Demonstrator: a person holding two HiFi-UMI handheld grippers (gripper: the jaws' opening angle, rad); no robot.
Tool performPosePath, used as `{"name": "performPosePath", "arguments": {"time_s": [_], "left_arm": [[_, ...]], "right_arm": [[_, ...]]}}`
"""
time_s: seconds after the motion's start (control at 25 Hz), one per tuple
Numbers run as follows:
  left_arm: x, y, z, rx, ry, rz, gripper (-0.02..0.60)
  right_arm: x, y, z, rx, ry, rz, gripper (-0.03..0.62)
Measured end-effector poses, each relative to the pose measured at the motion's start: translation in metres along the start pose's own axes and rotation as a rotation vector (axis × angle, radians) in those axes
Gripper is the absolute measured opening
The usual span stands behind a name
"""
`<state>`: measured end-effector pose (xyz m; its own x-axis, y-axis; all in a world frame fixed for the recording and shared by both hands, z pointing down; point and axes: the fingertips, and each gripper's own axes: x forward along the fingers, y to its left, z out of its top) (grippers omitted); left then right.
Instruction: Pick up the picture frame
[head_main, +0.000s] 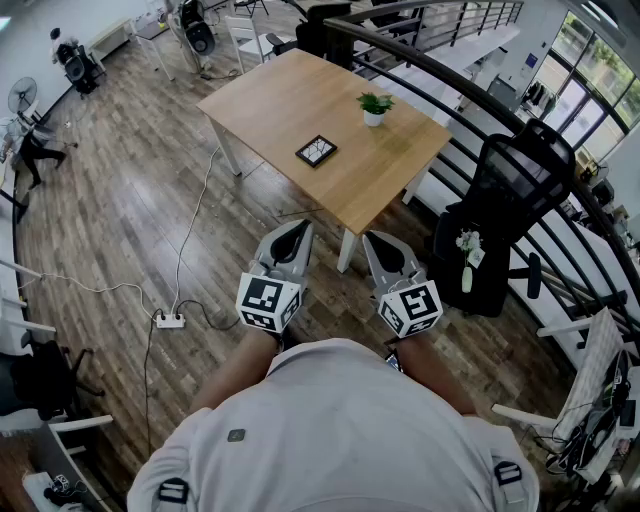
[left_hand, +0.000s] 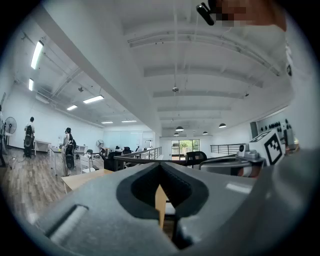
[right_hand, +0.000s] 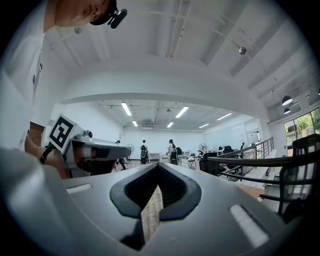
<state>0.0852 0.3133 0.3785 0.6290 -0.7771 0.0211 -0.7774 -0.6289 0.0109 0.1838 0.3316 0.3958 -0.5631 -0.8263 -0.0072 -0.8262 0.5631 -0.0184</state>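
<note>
The picture frame (head_main: 316, 151), small with a black border, lies flat near the middle of the light wooden table (head_main: 280, 100). A small potted plant (head_main: 375, 107) stands further back on the same table. My left gripper (head_main: 296, 234) and right gripper (head_main: 381, 247) hover side by side in front of the person's chest, short of the table's near corner and well apart from the frame. Both point level with jaws closed and nothing between them. From the left gripper view, the left gripper (left_hand: 160, 166) is shut and the table top (left_hand: 82, 179) shows beyond it. The right gripper (right_hand: 158, 166) also looks shut.
A black office chair (head_main: 515, 185) stands right of the table by a curved black railing (head_main: 480, 100). A power strip (head_main: 170, 320) with cables lies on the wood floor at left. White chairs (head_main: 245, 35) stand beyond the table. People (right_hand: 171, 150) stand far off.
</note>
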Motion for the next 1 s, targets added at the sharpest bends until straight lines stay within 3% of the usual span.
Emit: {"name": "performPosePath", "arguments": {"time_s": [0.68, 1.0], "left_arm": [[-0.005, 0.015, -0.010, -0.017, 0.014, -0.014, 0.003], [-0.006, 0.049, -0.015, -0.042, 0.017, -0.005, 0.003]], "right_arm": [[0.009, 0.008, -0.013, 0.018, 0.032, -0.029, 0.009], [0.038, 0.011, -0.021, 0.030, 0.063, -0.053, 0.009]]}}
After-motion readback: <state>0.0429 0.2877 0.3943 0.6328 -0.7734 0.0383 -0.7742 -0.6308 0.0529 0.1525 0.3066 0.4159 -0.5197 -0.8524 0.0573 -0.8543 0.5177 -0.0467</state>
